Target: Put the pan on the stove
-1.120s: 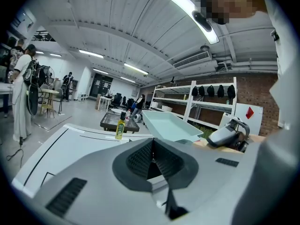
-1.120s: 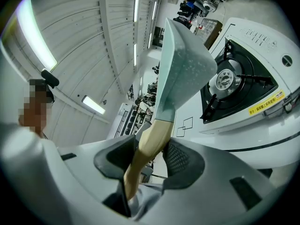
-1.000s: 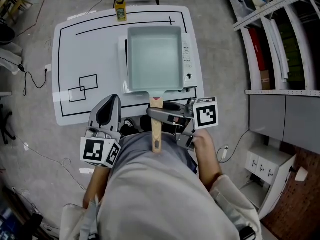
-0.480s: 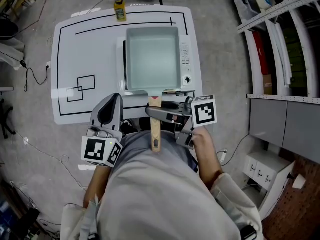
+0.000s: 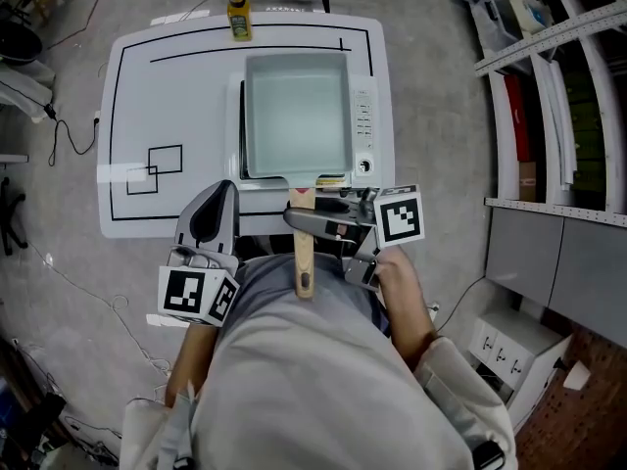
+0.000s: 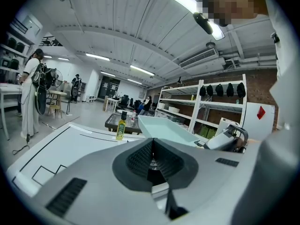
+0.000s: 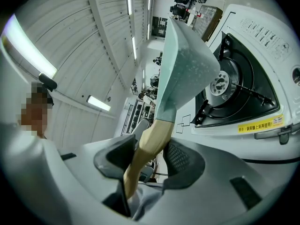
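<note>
the pan is above the stove, which sits on the table's right half. a bottle stands behind at the far edge. the pan's handle lies between the right gripper's jaws, with the left gripper to its left.

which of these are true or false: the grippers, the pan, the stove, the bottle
1. The right gripper is clamped on the wooden handle of the pan. True.
2. The left gripper holds the bottle. False: its jaws are together on nothing, and the bottle stands at the far edge of the table.
3. The pan is round. False: it is rectangular.
4. The pan is over the stove. True.
</note>
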Tool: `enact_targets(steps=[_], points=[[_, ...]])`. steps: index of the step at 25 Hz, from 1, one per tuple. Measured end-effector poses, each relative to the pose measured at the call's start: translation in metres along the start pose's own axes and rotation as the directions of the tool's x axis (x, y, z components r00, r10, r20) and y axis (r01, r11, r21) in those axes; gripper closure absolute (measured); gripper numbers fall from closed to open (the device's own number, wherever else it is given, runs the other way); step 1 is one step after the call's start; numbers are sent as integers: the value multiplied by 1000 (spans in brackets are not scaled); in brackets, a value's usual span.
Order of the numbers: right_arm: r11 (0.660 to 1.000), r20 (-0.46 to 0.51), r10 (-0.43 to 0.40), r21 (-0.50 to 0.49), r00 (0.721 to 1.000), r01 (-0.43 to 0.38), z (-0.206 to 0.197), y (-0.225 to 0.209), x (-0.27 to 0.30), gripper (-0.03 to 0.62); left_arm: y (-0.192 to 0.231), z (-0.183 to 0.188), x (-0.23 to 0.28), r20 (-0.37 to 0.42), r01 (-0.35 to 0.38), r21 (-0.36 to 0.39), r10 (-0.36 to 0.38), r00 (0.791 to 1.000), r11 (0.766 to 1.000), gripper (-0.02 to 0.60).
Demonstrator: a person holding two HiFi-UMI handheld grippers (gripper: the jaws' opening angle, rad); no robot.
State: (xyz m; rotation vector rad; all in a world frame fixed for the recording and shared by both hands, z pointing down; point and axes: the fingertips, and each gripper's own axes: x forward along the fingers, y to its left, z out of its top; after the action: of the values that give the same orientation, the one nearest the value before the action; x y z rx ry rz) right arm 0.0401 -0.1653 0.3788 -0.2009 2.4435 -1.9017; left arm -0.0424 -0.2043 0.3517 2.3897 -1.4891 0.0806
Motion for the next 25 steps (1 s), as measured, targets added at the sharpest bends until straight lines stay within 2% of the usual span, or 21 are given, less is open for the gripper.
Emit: enact_targets(steps=[9,25], points=[[1000,-22,13,12,1000,-13,6,-11,-6,402,-2,-10,5,-11,-34,-20,34,999,999,574],[999,-27,23,50,999,-21,6,-27,-4,401,0,-20,11,-58,-39,-21,38,998,999,574]])
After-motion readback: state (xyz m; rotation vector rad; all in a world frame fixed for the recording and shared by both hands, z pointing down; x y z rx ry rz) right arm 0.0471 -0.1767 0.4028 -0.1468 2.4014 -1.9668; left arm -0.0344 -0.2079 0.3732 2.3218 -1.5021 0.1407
